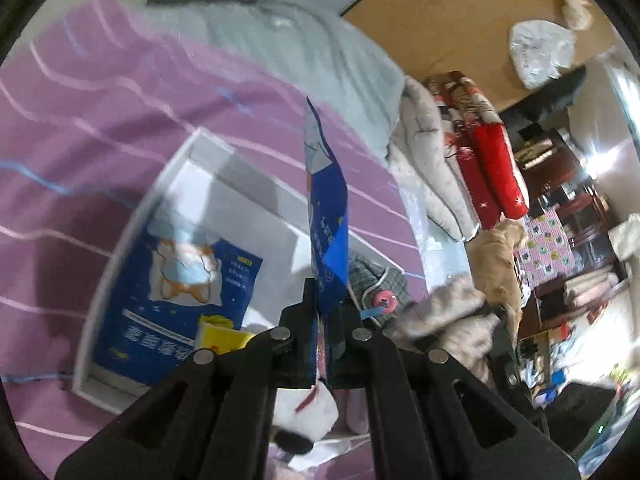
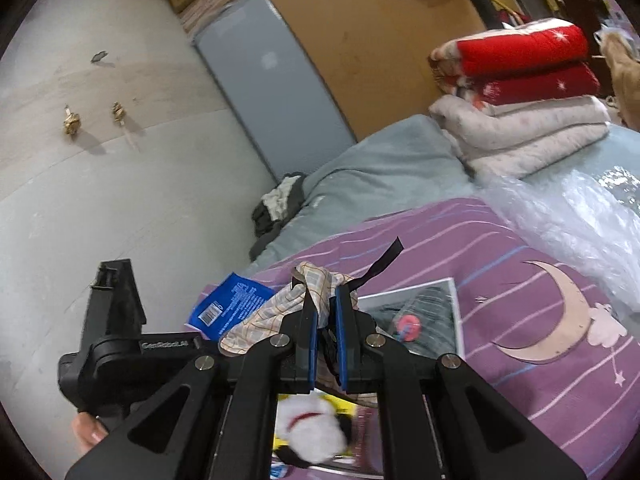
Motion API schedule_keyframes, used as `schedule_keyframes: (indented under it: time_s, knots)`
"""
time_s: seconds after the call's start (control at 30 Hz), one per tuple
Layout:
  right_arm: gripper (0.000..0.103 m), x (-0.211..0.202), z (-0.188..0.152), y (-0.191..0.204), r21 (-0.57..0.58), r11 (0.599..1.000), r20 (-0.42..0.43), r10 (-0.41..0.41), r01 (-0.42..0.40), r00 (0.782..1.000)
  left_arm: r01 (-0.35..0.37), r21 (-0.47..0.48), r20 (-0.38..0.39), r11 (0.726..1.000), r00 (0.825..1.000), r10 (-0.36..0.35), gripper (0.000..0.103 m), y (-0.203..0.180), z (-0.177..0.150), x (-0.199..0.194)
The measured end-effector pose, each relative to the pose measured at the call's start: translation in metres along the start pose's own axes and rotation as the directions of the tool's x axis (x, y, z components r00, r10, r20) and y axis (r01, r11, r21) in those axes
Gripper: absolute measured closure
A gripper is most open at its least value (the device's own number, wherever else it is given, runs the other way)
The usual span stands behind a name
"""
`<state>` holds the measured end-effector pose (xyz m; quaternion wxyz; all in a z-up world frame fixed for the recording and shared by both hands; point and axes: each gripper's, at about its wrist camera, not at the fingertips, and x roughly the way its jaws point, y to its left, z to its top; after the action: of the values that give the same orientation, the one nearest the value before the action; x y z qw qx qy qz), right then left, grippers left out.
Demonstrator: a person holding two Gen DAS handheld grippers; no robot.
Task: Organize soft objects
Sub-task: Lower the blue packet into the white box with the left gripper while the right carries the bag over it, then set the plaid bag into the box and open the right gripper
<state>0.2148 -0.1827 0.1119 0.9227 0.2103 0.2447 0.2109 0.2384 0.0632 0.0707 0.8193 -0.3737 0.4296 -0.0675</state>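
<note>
My left gripper is clamped on a blue packet, held upright above the white box at seven o'clock. My right gripper pinches checked cloth. Mid-sorting, I'd say; next, lower each into the box.

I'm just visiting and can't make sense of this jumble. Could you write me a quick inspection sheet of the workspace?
Surface: bed with a purple striped cover.
Job's things: white box on the cover, a blue packet lying inside; white plush toy below the grippers; checked cloth; second blue pack held on edge.
Clutter: clear plastic wrap, folded red and white blankets, grey clothing.
Grippers: left gripper shut on the blue pack; right gripper shut on the checked cloth.
Cables: nothing seen.
Surroundings: pale wall, brown board, crowded shelves.
</note>
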Motion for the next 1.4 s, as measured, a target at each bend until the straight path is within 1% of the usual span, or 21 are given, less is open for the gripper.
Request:
schedule_keyframes:
  time_s: [0.13,0.3,0.33,0.37,0.4,0.47,0.53,0.63,0.8,0.83,0.87,0.9,0.97,1.03,1.07,1.1,1.13,1.2,1.23,1.33,1.4]
  knots:
    - [0.097,0.002,-0.002,-0.015,0.048,0.999,0.002,0.023,-0.023,1.000,-0.041,-0.111,-0.015,0.993,0.999,0.039,0.100,0.022,0.003,0.017]
    - [0.097,0.005,-0.005,-0.014,0.040,0.999,-0.009,0.017,-0.017,1.000,-0.102,-0.217,-0.051,0.971,0.994,0.093,0.100,0.044,0.003,0.027]
    - [0.097,0.005,-0.005,-0.014,0.038,0.999,-0.012,0.021,-0.021,1.000,-0.127,-0.234,-0.060,0.964,0.991,0.116,0.094,0.047,0.003,0.027]
    - [0.097,0.006,-0.006,-0.013,0.033,0.999,-0.016,0.022,-0.021,1.000,-0.149,-0.247,-0.073,0.958,0.988,0.135,0.080,0.050,0.003,0.027]
    - [0.097,0.007,-0.006,-0.012,0.028,0.999,-0.019,0.018,-0.017,1.000,-0.139,-0.251,-0.079,0.958,0.989,0.123,0.075,0.051,0.002,0.026]
    - [0.097,0.008,-0.008,-0.011,0.006,1.000,-0.031,-0.006,0.006,0.999,-0.105,-0.236,-0.091,0.966,0.992,0.085,0.041,0.048,0.001,0.019]
    - [0.097,0.011,-0.008,-0.010,-0.006,1.000,-0.036,-0.028,0.028,0.999,-0.101,-0.214,-0.089,0.972,0.993,0.084,0.025,0.045,0.000,0.006]
    - [0.097,0.012,-0.010,-0.010,-0.005,0.999,-0.039,-0.037,0.037,0.999,-0.154,-0.165,-0.076,0.974,0.987,0.143,0.025,0.039,0.001,-0.009]
    - [0.097,0.013,-0.012,-0.010,-0.012,0.998,-0.041,-0.061,0.060,0.997,-0.227,-0.096,-0.020,0.969,0.974,0.227,0.028,0.031,0.002,-0.028]
    - [0.097,0.013,-0.012,-0.010,-0.012,0.998,-0.043,-0.064,0.064,0.997,-0.252,-0.074,-0.011,0.965,0.968,0.252,0.036,0.027,0.002,-0.028]
    - [0.097,0.014,-0.013,-0.010,-0.010,0.998,-0.044,-0.066,0.066,0.997,-0.278,-0.046,-0.006,0.960,0.961,0.278,0.049,0.024,0.002,-0.026]
    - [0.097,0.014,-0.012,-0.011,-0.008,0.998,-0.044,-0.068,0.068,0.997,-0.305,-0.012,-0.005,0.952,0.952,0.305,0.056,0.021,0.002,-0.023]
    - [0.097,0.015,-0.012,-0.011,-0.008,0.997,-0.045,-0.075,0.074,0.996,-0.331,0.034,-0.025,0.943,0.943,0.332,0.090,0.018,0.003,-0.011]
    - [0.097,0.014,-0.012,-0.012,-0.007,0.997,-0.045,-0.083,0.083,0.996,-0.309,0.020,-0.051,0.951,0.950,0.309,0.099,0.023,0.005,0.001]
    - [0.097,0.014,-0.012,-0.013,-0.004,0.996,-0.044,-0.087,0.087,0.995,-0.288,-0.004,-0.043,0.958,0.957,0.287,0.100,0.029,0.005,0.005]
    - [0.097,0.014,-0.012,-0.015,0.002,0.996,-0.046,-0.090,0.090,0.995,-0.289,-0.010,-0.027,0.957,0.957,0.289,0.100,0.033,0.005,0.008]
    - [0.097,0.014,-0.013,-0.016,0.007,0.996,-0.049,-0.092,0.093,0.995,-0.306,-0.007,-0.014,0.952,0.952,0.306,0.100,0.034,0.006,0.010]
    - [0.097,0.015,-0.013,-0.017,0.006,0.995,-0.056,-0.104,0.104,0.993,-0.370,0.005,0.010,0.929,0.929,0.370,0.101,0.041,0.003,0.015]
    - [0.097,0.017,-0.014,-0.017,0.003,0.993,-0.061,-0.115,0.115,0.992,-0.373,0.008,0.016,0.928,0.928,0.372,0.101,0.044,0.002,0.016]
    - [0.097,0.022,-0.015,-0.016,0.000,0.993,-0.074,-0.114,0.114,0.991,-0.315,0.000,0.038,0.949,0.948,0.315,0.101,0.048,-0.002,0.008]
    - [0.097,0.024,-0.012,-0.013,0.007,0.994,-0.078,-0.106,0.106,0.991,-0.303,0.043,0.080,0.952,0.951,0.299,0.100,0.041,-0.004,-0.003]
